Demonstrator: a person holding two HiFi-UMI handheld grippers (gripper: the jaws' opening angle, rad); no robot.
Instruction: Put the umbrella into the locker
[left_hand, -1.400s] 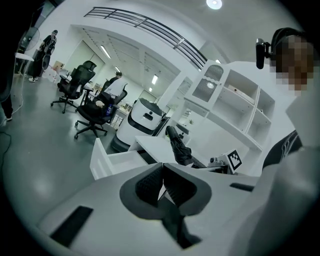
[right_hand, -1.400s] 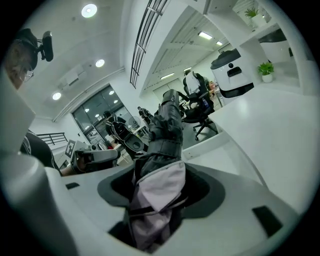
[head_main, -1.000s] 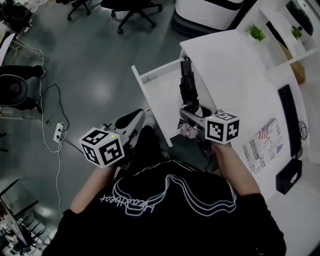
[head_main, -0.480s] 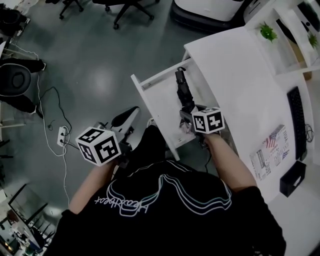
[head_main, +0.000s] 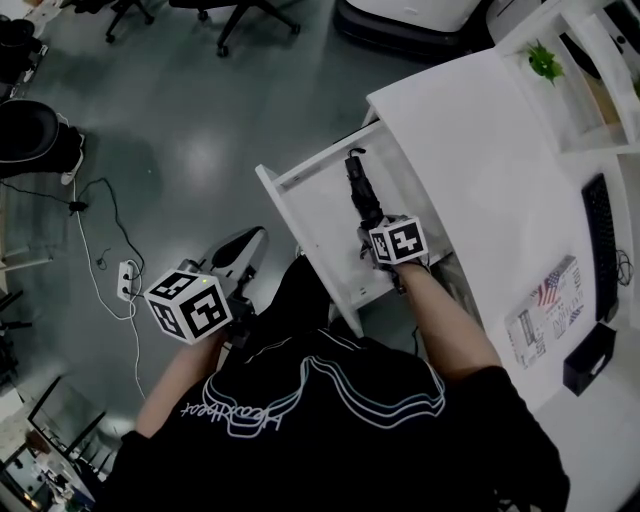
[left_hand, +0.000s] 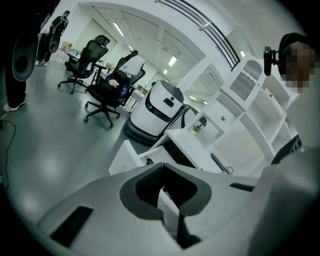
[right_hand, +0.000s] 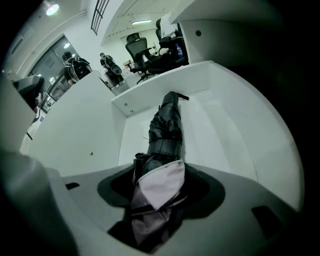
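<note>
Umbrella (right_hand: 165, 125) – folded, near end clamped in right gripper (right_hand: 160, 200), which is nearer | long axis runs straight ahead of the jaws, down into locker (right_hand: 220, 125) | whether its tip touches the floor: cannot tell | white panel (head_main: 305, 215) at gripper's left, desk top (head_main: 470, 150) at right — neither blocks | left gripper (left_hand: 163, 165) well apart, jaws together, empty

Right hand-held gripper (right_hand: 159, 175) pitched steeply down, arm stretched forward — jaws clamped on the umbrella (right_hand: 165, 125). Left hand-held gripper (left_hand: 163, 165) low alongside — jaws together, empty.
</note>
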